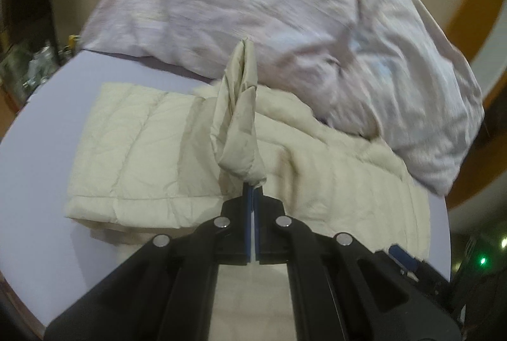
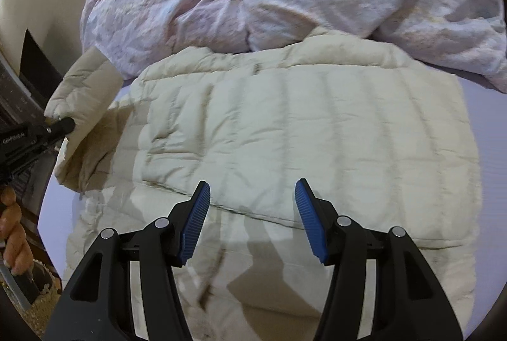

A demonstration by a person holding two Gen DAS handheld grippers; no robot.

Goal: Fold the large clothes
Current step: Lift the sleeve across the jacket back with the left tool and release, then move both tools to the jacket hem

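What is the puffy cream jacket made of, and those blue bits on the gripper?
The cream jacket looks like thin woven nylon or polyester with soft filling: stitched rows puff up between seams, and the surface is matt and crinkly. The blue pads on the right gripper look like ribbed rubber or soft plastic, judging by the fine ridges.

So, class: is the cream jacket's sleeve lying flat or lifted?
Lifted. The left gripper is shut on the sleeve, holding it above the cream jacket, which lies on the table.

small pale lettering on the left gripper [image 2: 60, 125] body, too blurred to read, no other text
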